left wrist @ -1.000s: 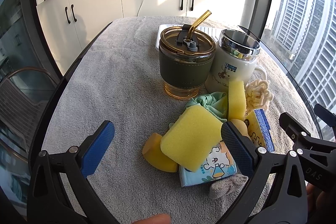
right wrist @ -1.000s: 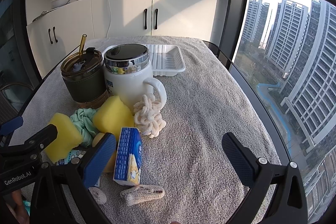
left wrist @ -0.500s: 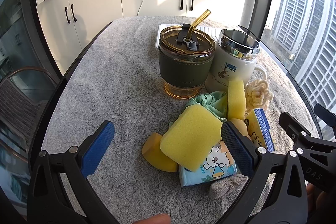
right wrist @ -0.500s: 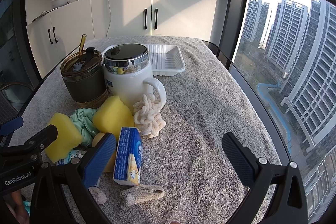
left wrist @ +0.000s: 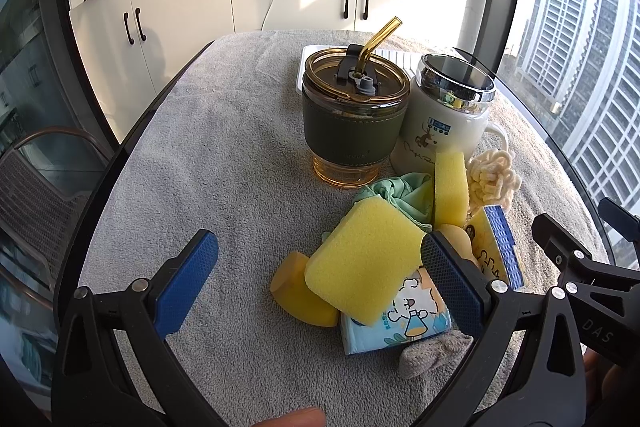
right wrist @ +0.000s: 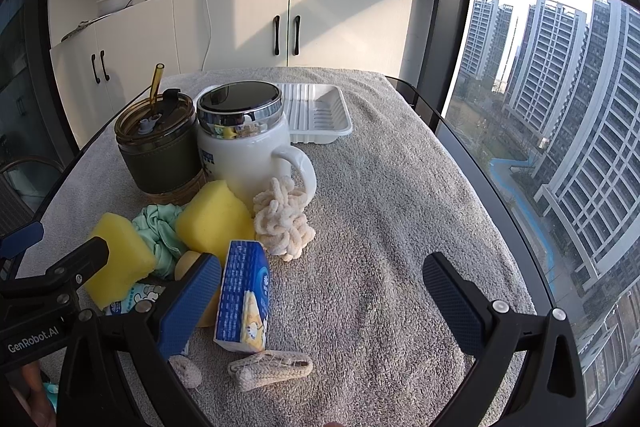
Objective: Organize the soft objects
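Note:
A pile of soft things lies on the grey towel-covered table [left wrist: 208, 155]: a flat yellow sponge [left wrist: 364, 259], an upright yellow sponge [left wrist: 450, 187], a green cloth [left wrist: 396, 193], a cream knotted rope [right wrist: 282, 219], a light-blue tissue pack [left wrist: 404, 319], a blue-and-yellow tissue pack [right wrist: 244, 301], a rounded orange-yellow piece [left wrist: 298, 291] and beige socks [right wrist: 270, 367]. My left gripper [left wrist: 316, 283] is open and empty, just short of the flat sponge. My right gripper [right wrist: 320, 303] is open and empty, to the right of the pile; its left finger is beside the blue-and-yellow pack.
Behind the pile stand a dark green tumbler with an amber straw [left wrist: 354, 119] and a white mug with a chrome lid [left wrist: 448, 119]. A white ribbed tray [right wrist: 316, 113] lies further back. White cabinets line the back; a glass wall runs along the right.

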The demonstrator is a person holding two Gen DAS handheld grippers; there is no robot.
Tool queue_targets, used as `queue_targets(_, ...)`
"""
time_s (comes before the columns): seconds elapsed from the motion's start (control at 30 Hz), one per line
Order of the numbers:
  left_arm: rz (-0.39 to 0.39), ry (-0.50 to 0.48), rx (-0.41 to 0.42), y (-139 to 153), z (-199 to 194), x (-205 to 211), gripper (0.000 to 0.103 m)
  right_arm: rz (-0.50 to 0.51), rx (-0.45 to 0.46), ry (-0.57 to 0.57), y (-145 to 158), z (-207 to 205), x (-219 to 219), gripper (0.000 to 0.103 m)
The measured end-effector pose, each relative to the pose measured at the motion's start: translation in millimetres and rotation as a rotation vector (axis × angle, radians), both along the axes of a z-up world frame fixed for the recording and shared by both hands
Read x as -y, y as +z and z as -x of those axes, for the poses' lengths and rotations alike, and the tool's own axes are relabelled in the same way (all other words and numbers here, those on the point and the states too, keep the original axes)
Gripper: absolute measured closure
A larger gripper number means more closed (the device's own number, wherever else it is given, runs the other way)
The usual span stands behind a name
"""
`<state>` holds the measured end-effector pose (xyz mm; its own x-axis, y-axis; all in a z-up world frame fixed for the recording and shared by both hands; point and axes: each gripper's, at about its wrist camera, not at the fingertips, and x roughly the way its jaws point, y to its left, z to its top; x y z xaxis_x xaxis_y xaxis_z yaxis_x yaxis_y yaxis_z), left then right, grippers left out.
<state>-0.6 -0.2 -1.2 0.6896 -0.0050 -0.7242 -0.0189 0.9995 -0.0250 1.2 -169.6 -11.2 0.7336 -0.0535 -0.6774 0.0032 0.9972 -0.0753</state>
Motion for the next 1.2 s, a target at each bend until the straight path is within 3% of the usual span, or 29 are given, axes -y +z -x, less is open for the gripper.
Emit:
queue_targets(0.87, 0.001, 0.000, -0.001, -3, 2, -2, 0.000, -0.001, -0.002, -0.002, 0, 0, 1, 0.000)
queue_targets(1.07, -0.003, -0.070, 0.012, -13, 11, -9, 0.000, 0.004, 0.015, 0.009, -6, 7, 12, 0.000)
queue_targets(1.2, 0.022, -0.122, -0.029, -34, 22, -29, 0.000, -0.023, 0.034, 0.041, -9, 18, 24, 0.000)
